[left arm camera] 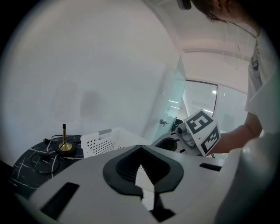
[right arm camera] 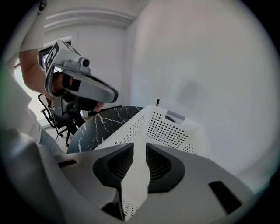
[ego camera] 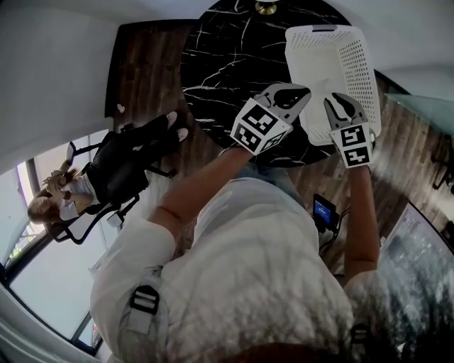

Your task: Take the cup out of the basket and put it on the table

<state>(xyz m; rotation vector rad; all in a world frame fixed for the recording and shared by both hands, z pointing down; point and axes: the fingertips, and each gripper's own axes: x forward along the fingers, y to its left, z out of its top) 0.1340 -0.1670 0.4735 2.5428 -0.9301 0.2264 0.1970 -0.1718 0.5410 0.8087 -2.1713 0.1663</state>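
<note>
Right gripper [right arm camera: 139, 151] facing basket [right arm camera: 175, 129] on marble table [right arm camera: 104, 120]

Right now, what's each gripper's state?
Left gripper: shut, holding nothing.
Right gripper: slightly open, holding nothing.

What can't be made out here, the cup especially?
- Cup: none shows in any view. Head view: left tool and right tool cover the basket's near end. Both gripper views: its perforated wall hides the inside.
- Brass stand: head view, cut by the top edge; left gripper view, too small to identify.
- Table's near edge: head view, behind the tools and the person's forearm.
</note>
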